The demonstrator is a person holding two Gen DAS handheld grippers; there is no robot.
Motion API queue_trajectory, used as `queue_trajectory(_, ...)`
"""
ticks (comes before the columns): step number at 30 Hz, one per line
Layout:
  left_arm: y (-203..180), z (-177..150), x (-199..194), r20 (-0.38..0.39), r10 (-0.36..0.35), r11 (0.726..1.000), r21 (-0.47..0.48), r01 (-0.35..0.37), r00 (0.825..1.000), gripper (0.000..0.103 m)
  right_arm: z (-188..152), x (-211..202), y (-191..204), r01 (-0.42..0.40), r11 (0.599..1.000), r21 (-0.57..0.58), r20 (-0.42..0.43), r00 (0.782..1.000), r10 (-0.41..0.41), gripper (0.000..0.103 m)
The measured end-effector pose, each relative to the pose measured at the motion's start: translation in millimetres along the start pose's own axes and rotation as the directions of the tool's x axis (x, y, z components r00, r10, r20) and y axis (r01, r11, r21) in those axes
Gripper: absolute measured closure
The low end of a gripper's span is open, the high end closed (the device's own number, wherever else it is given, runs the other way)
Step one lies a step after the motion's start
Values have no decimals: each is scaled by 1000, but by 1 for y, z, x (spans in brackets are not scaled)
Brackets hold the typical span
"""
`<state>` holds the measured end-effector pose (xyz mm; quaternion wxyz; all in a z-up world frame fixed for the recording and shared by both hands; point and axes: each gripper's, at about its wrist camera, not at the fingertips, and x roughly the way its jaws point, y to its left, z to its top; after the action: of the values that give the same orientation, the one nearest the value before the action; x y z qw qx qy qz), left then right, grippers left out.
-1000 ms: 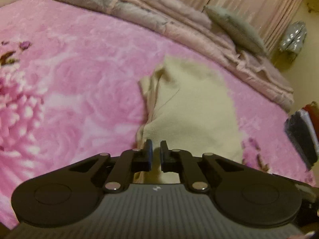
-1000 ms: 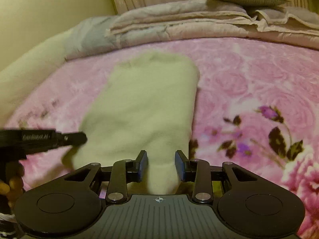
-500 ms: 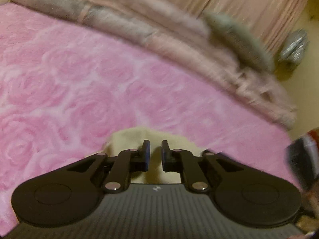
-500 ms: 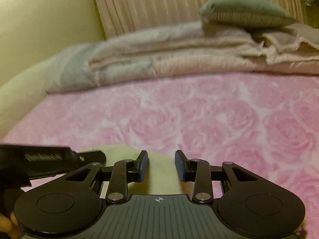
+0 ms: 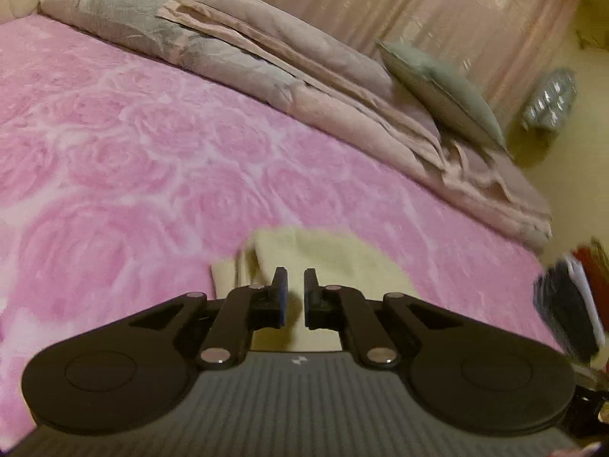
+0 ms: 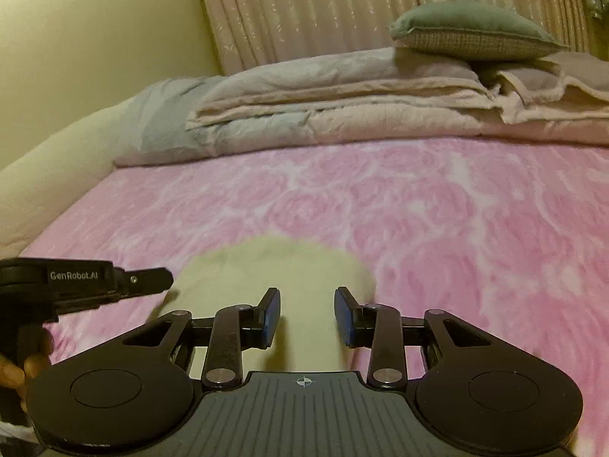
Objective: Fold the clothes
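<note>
A pink rose-print bed (image 6: 437, 205) is carrying folded quilts (image 6: 342, 114) and a green pillow (image 6: 472, 30); beige curtains (image 6: 304, 11) are hanging behind, beside a yellow wall (image 6: 95, 30).

Near end of cream garment (image 6: 274, 266) is hiding behind right gripper (image 6: 307, 316) body. Dark object (image 5: 567, 316) at right edge is blurring, unidentifiable.

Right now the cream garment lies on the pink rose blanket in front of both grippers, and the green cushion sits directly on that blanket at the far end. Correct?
Not quite. The green cushion rests on top of the folded beige quilt, not on the pink rose blanket; the right wrist view shows it. The cream garment does lie on the blanket ahead of both grippers.
</note>
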<state>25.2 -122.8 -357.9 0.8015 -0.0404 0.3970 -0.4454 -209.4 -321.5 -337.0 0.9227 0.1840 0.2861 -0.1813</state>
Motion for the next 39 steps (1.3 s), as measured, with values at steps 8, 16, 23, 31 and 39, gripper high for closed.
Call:
queue_trajectory(8,-13,-10,-11,-49,131,990,57,-128,990,92,-13,-4,16,37,997,-70,-134,990,-46,67)
queue_trajectory(16,-53,-55,-88,-133,267,960,116,-253,954,81,-59,-82,39,14,1000,-18,-174,985,-17,19)
queue_trajectory(23,-68,-104,-140,-185,318,945,135,-297,930,77,-92,-130,49,37,999,33,-231,973,-29,19)
queue_trajectory(31,-79,-121,-167,-169,325,941,155,-300,931,75,-102,-156,53,52,998,46,-216,975,-41,19)
queue_trajectory(39,-79,-124,-166,-165,316,946,135,-296,934,71,-102,-159,47,54,996,72,-213,976,-38,19)
